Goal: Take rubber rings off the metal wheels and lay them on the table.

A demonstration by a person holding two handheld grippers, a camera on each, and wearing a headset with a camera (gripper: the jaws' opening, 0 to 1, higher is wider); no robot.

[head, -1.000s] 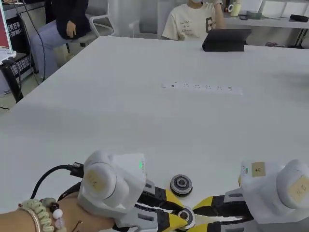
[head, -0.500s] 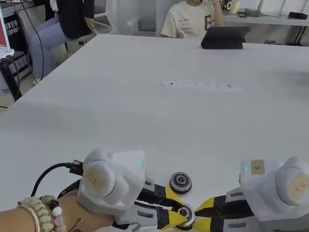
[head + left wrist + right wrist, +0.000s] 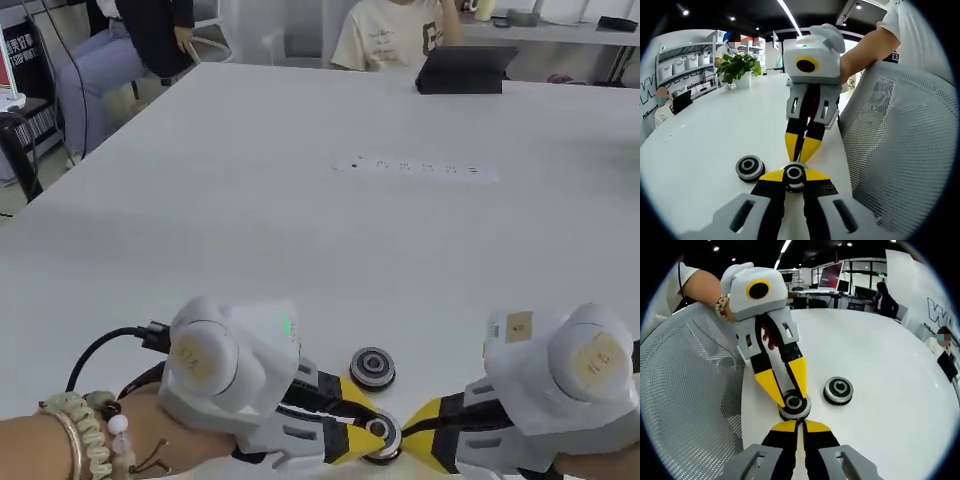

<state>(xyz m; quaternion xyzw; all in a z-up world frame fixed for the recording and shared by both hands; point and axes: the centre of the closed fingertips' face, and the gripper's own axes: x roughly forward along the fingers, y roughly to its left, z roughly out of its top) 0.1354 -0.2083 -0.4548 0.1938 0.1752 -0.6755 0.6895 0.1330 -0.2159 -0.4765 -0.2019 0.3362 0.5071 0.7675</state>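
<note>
A small metal wheel [image 3: 381, 433] with a black rubber ring sits between the yellow tips of my left gripper [image 3: 372, 438], which is shut on it just above the table's near edge. In the left gripper view the same wheel [image 3: 794, 172] is clamped in my left gripper [image 3: 794, 177]. My right gripper [image 3: 410, 432] faces it from the right. Its tips are pressed together at the wheel's rim [image 3: 794, 405], on the rubber ring. My right gripper [image 3: 801, 426] meets the left gripper [image 3: 791, 396] head on. A second ringed wheel [image 3: 372, 367] [image 3: 750, 167] [image 3: 838, 390] lies flat just beyond.
The white table [image 3: 250, 230] stretches ahead, with a white power strip [image 3: 415, 168] in the middle and a dark tablet [image 3: 466, 70] at the far edge. People sit beyond the far side. A mesh chair back [image 3: 900, 145] is close behind the near edge.
The head camera has tilted, so the table sits a little higher in view. My right gripper has edged left onto the held wheel's rim. The loose wheel has not moved.
</note>
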